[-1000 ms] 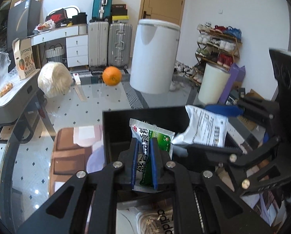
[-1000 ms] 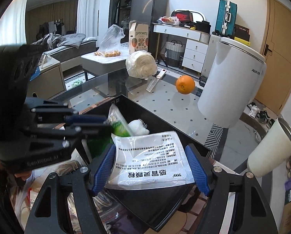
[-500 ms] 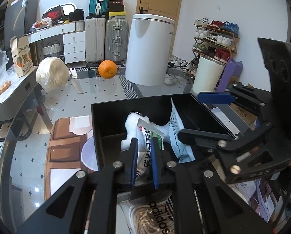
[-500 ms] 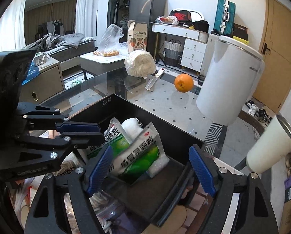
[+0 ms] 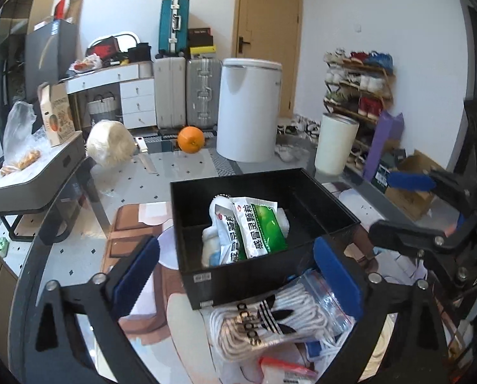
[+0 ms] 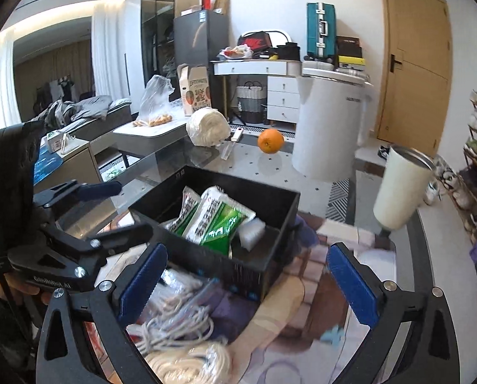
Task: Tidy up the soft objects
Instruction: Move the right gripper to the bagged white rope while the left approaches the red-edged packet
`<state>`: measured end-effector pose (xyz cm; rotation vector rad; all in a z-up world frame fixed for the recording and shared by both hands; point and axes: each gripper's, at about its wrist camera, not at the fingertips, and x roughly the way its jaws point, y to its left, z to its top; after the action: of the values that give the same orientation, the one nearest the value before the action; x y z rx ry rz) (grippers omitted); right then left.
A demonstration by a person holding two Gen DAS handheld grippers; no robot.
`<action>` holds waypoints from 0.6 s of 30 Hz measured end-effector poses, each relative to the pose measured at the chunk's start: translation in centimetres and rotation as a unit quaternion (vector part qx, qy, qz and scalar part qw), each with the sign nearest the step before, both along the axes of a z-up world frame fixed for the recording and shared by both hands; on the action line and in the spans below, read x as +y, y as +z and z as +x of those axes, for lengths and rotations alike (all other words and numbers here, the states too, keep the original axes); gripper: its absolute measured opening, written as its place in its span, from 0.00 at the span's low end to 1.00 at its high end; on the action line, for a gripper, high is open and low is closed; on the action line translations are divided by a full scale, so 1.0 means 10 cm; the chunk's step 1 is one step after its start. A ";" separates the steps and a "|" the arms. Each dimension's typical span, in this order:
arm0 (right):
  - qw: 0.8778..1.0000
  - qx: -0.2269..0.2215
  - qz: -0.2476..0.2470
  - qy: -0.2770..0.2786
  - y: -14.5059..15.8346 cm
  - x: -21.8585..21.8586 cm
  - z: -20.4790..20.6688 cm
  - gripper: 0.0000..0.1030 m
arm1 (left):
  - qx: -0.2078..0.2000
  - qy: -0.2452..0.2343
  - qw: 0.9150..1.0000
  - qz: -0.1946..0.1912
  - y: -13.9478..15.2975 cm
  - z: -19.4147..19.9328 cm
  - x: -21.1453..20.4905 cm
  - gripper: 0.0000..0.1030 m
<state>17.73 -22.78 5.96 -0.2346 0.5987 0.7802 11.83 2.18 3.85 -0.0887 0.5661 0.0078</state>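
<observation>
A black storage box (image 5: 206, 280) (image 6: 272, 193) stands on the glass table. Two green-and-white medicine sachets (image 5: 259, 227) (image 6: 217, 220) and a white soft item (image 5: 211, 246) lie inside its left compartment. My left gripper (image 5: 237, 275) is open and empty, just in front of the box. My right gripper (image 6: 246, 280) is open and empty, at the box's near right side. A clear bag of white adidas socks (image 5: 270, 316) (image 6: 177, 307) lies in front of the box, under both grippers.
An orange (image 5: 191, 139), a white cloth bundle (image 5: 110, 144) and a knife (image 5: 145, 156) lie at the far end of the table. A white tumbler (image 6: 401, 188) stands right of the box. A printed mat (image 6: 318, 307) covers the near table.
My left gripper opened and let its sachet go into the box, then drew back. My right gripper dropped its sachet in earlier and has also drawn back, still open.
</observation>
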 end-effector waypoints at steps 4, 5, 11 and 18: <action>1.000 0.009 0.006 -0.010 -0.06 -0.12 -0.16 0.99 | -0.009 0.019 1.000 0.008 0.01 -0.16 -0.02 1.00; 1.000 0.009 0.006 -0.013 -0.07 -0.14 -0.19 0.99 | -0.010 0.023 1.000 0.012 0.00 -0.20 -0.02 1.00; 0.999 0.022 0.016 -0.026 -0.16 -0.26 -0.38 0.99 | -0.019 0.036 0.999 0.031 -0.02 -0.42 -0.04 1.00; 0.998 0.047 0.008 -0.031 -0.31 -0.29 -0.49 0.99 | -0.020 0.051 0.998 0.024 -0.09 -0.64 0.02 1.00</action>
<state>12.84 -25.68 2.84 -0.1644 0.6842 0.7386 5.38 2.43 3.00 -0.0711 0.5213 0.1176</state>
